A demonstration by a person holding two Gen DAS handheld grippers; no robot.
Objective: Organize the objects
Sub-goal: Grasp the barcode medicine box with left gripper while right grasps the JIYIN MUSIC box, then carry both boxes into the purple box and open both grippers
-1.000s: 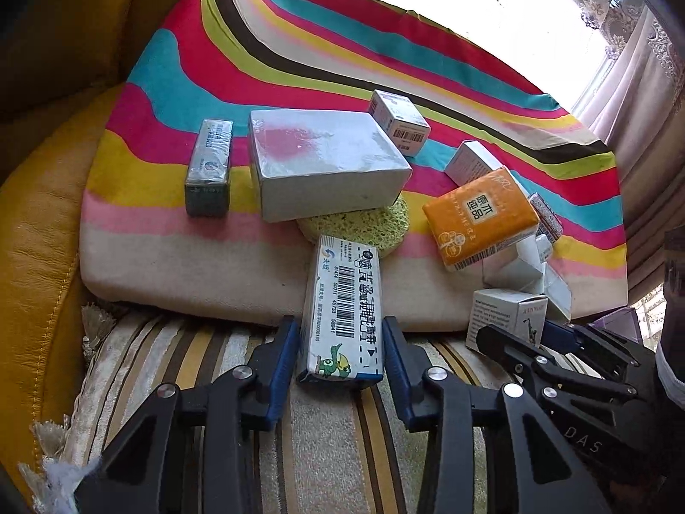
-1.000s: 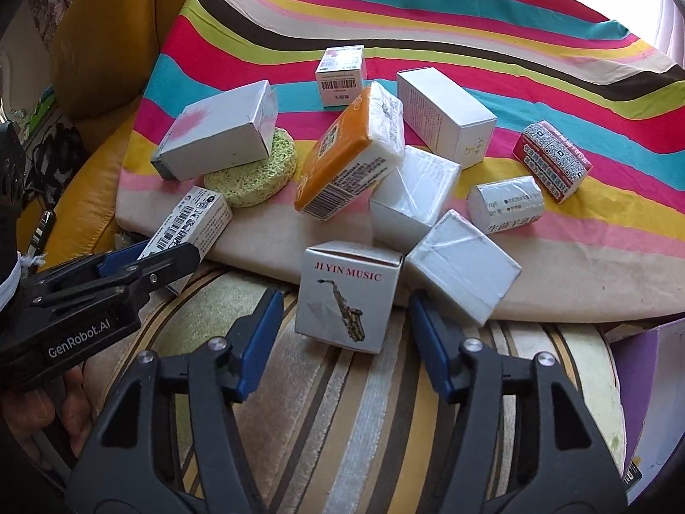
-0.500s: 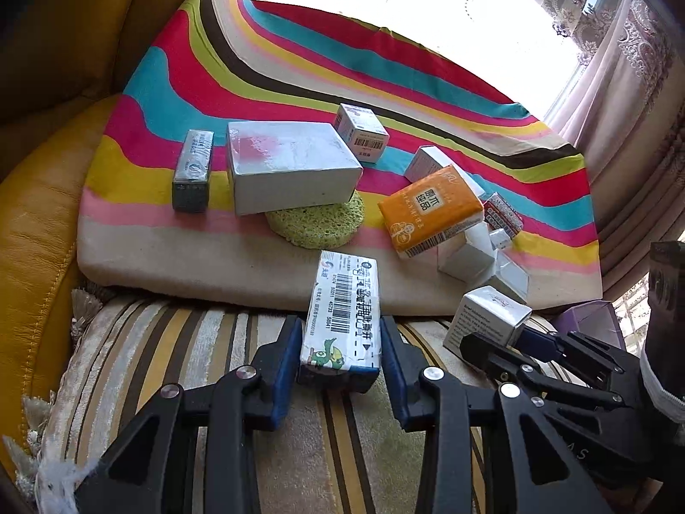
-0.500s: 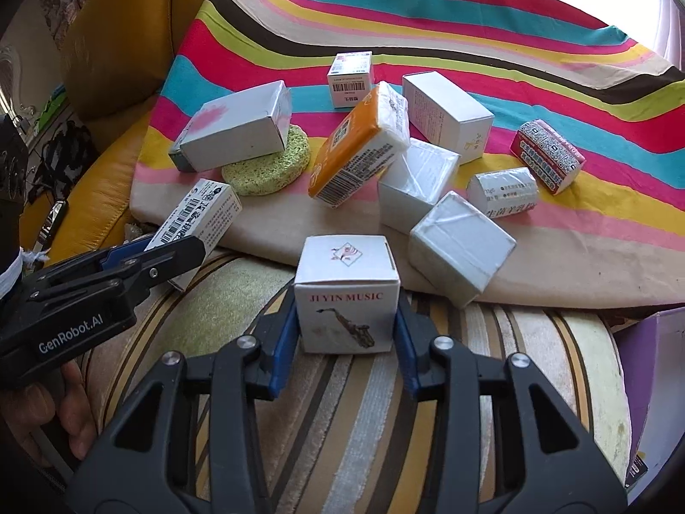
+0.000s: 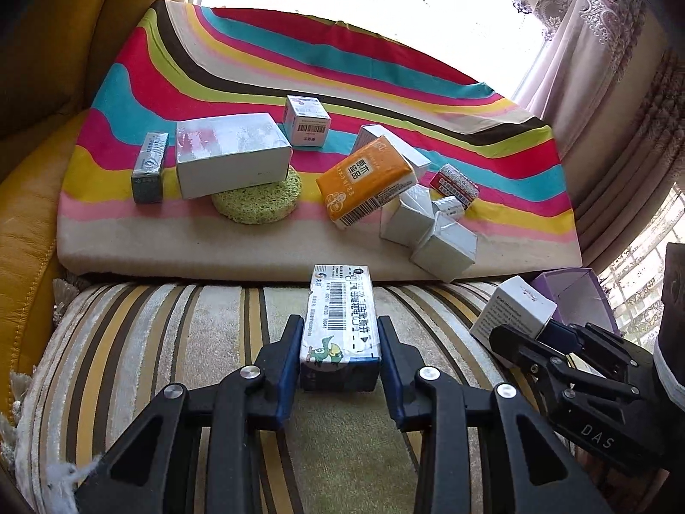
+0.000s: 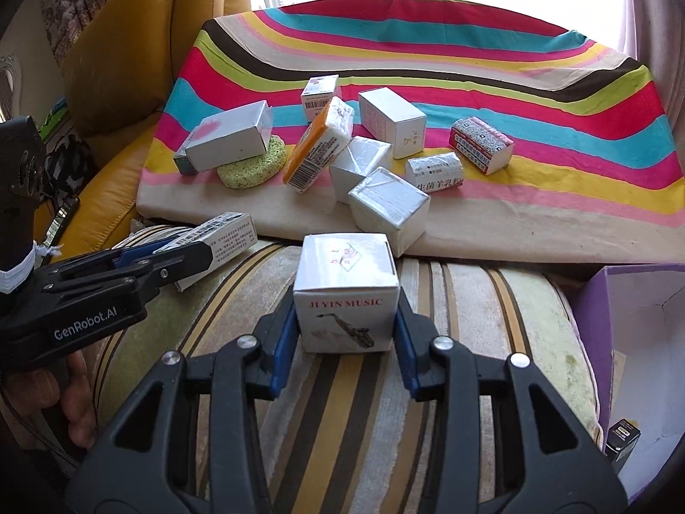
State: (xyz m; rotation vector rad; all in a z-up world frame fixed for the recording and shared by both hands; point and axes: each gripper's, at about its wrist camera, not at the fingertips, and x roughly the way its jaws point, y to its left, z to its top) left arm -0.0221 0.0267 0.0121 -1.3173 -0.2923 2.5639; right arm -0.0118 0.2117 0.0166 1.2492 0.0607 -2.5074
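My left gripper [image 5: 340,353] is shut on a long barcode box [image 5: 340,317] with a green bird picture, held above the striped cushion [image 5: 171,342]. It also shows in the right wrist view [image 6: 214,240]. My right gripper [image 6: 344,330] is shut on a white "JI YIN MUSIC" saxophone box [image 6: 346,291], which also shows in the left wrist view [image 5: 513,312]. Several boxes lie on the rainbow cloth [image 5: 299,68]: an orange tissue pack [image 5: 368,180], a large white box [image 5: 231,158] leaning on a green sponge [image 5: 257,197], and small white boxes [image 6: 385,205].
A purple open box [image 6: 633,342] stands at the right, beside the cushion. A yellow leather sofa back [image 6: 128,43] rises at the left. Curtains [image 5: 599,85] hang at the right behind the cloth.
Both grippers have closed on their boxes and pulled back from the rainbow cloth, lifting the boxes over the striped cushion.
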